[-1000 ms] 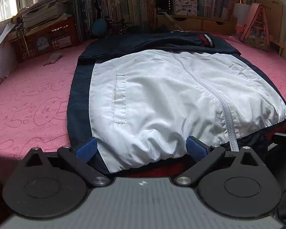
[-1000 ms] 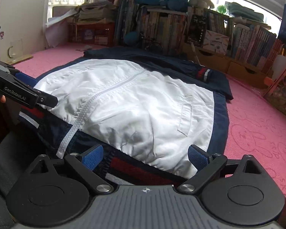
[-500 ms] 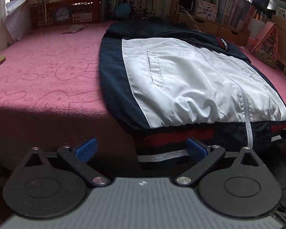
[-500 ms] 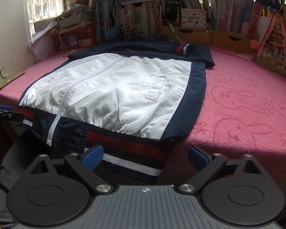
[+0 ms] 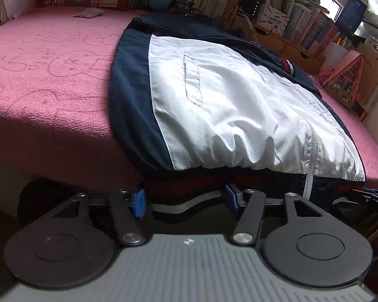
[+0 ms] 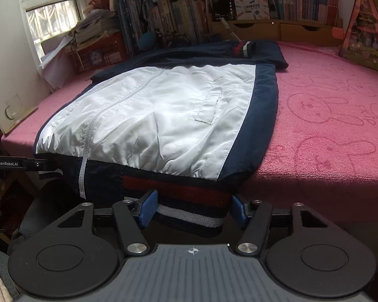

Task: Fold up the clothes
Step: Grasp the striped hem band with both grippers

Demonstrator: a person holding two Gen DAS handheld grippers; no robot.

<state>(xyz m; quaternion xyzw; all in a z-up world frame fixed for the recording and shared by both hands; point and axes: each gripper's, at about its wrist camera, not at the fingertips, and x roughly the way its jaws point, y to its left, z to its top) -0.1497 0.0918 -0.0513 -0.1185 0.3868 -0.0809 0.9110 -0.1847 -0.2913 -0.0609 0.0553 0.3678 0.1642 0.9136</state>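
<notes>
Your jacket (image 5: 239, 105) flat on pink bed cover (image 5: 50, 75), striped hem (image 6: 189, 201) hanging over near edge, your left gripper (image 5: 185, 200) closing with hem between pads, right gripper (image 6: 192, 207) closing likewise, neither clearly pinching yet

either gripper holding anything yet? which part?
Not firmly yet. Both sets of jaws are closing around the jacket's striped hem, left gripper and right gripper at separate spots.
</notes>
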